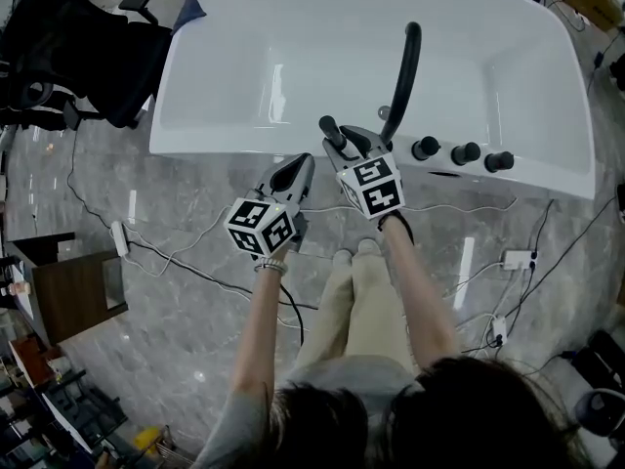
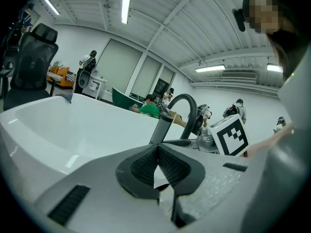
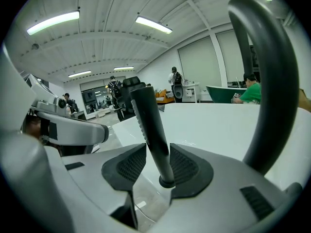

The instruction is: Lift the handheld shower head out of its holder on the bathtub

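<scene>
Bathtub: one white tub [image 1: 547, 169], with its near rim under both grippers.
Faucet spout: one black arched spout [image 1: 405, 66] rose from the near rim.
Knobs: three black knobs [image 1: 426, 148], [image 1: 466, 152], [image 1: 499, 161] sat in a row on the rim, to the right of the spout.
Handheld shower head: one black stick-shaped shower head [image 3: 148, 125] stood upright and slightly tilted, its foot seated in its holder on the rim, just left of the spout.
Grippers: two, each with a marker cube.
Right gripper: the right gripper [image 3: 158, 166] had its jaws apart with the shower head's lower handle between the pads. There was a clear gap at the left pad. The right pad lay very close to the handle, possibly brushing it, though the view did not settle that.
Left gripper: the left gripper [image 2: 158, 152] had its pads closed together at the tips with nothing between them. It pointed at the rim just left of the shower head.
Arms: both bare forearms reached forward side by side from the person's body. The grippers tipped slightly downward, the right one over the rim and the left one at its edge.
Office chair: one black chair [image 1: 88, 47] stood by the tub's far left corner.
</scene>
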A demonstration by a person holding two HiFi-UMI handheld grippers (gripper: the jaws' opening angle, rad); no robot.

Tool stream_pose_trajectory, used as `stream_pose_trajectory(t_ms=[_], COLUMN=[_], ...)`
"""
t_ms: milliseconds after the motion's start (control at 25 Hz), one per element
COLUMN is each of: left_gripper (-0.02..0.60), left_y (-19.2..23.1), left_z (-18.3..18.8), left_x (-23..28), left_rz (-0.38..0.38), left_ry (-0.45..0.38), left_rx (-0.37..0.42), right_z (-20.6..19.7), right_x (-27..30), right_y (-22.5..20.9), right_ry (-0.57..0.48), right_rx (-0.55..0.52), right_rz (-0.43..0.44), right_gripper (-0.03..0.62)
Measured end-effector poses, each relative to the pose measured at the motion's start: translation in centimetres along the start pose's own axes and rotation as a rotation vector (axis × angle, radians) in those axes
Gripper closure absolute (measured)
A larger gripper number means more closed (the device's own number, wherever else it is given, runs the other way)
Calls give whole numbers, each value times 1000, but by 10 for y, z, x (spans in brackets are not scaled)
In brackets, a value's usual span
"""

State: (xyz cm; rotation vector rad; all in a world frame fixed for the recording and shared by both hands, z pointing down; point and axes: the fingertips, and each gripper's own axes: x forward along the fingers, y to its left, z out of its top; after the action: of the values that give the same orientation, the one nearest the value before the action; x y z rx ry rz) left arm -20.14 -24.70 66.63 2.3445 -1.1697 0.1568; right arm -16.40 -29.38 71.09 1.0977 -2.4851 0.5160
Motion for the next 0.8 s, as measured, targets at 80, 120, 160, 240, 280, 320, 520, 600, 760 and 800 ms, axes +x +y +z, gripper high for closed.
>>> stream_pose_trajectory(t_ms=[80,120,160,240,280,320,520,600,760,800], left_gripper=[577,577,577,577,577,577,577,577,577,577], left_y=[3,4,6,10,11,13,20,22,24,24], left_z=[-4,-6,-7,-8,-8,-9,-7,-7,-9,-10], left_x=[1,1,1,2,3,4,6,7,8,8], left_rz=[1,3,5,9,10,11,16,17,17,18], left_ry=[9,12,13,16,17,17,9,8,7,7], left_rx=[-5,-9,-13,-20,-22,-23,-33,-38,-44,-46], right_z=[-2,-2,-3,-6,-7,-9,-12,-13,-13,-14], right_x=[5,7,10,15,17,19,27,28,29,29], right_y=[1,0,0,-2,-3,-4,-6,-6,-10,-10], right_ry=[6,8,11,16,21,25,42,41,42,49], right_rx=[-7,-8,-7,-1,1,1,7,5,9,1], right_rz=[2,1,-2,-7,-9,-11,-27,-32,-44,-48], right_gripper=[459,459,459,457,457,457,457,459,457,457])
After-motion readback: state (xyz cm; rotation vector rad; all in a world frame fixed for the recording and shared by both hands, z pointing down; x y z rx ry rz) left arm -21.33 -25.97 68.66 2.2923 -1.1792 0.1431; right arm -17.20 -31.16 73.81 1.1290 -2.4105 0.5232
